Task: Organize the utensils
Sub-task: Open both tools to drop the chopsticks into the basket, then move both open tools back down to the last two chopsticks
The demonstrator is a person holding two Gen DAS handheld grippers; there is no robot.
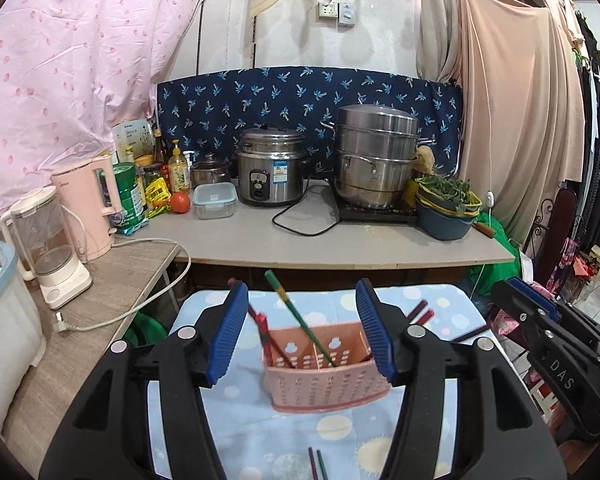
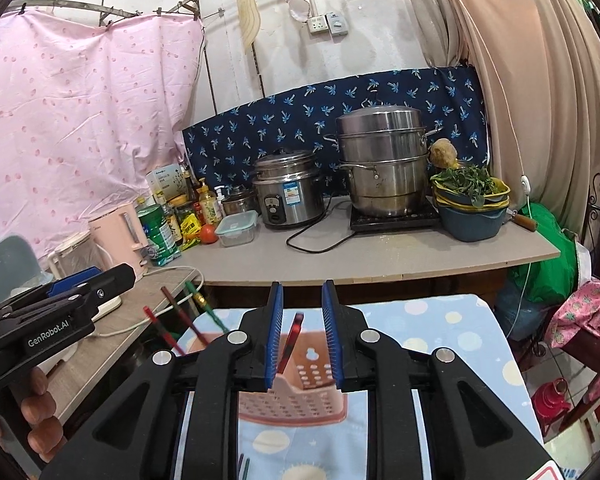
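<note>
The left tongs (image 1: pixel 302 332) stand wide open over a pink perforated plastic utensil basket (image 1: pixel 327 380), their blue ribbed pads (image 1: pixel 230 332) well apart on either side of it and touching nothing. The basket sits on a light blue cloth printed with suns and pale dots (image 1: pixel 340 432), which covers the near tabletop. Inside the basket, a green chopstick (image 1: pixel 300 316) leans toward the far left out of a middle compartment, and dark red chopsticks (image 1: pixel 266 336) lean out of the left compartment. More dark chopsticks (image 1: pixel 420 312) lie on the cloth to the right of the basket, and two chopstick ends (image 1: pixel 317 463) show on the cloth at the near edge.

The right tongs (image 2: pixel 302 336) are partly open, with a narrow gap between the pads. A dark red chopstick (image 2: pixel 290 344) stands tilted in that gap above the basket (image 2: pixel 300 396); it lies nearer the left pad, but whether it touches that pad cannot be told. In the right wrist view the left tongs (image 2: pixel 96 280) show at the left.

On the far grey tabletop (image 1: pixel 300 244) stand a steel rice cooker (image 1: pixel 271 170), a stacked steel steamer pot (image 1: pixel 376 156) and blue bowls holding green leaves (image 1: pixel 446 210).
</note>
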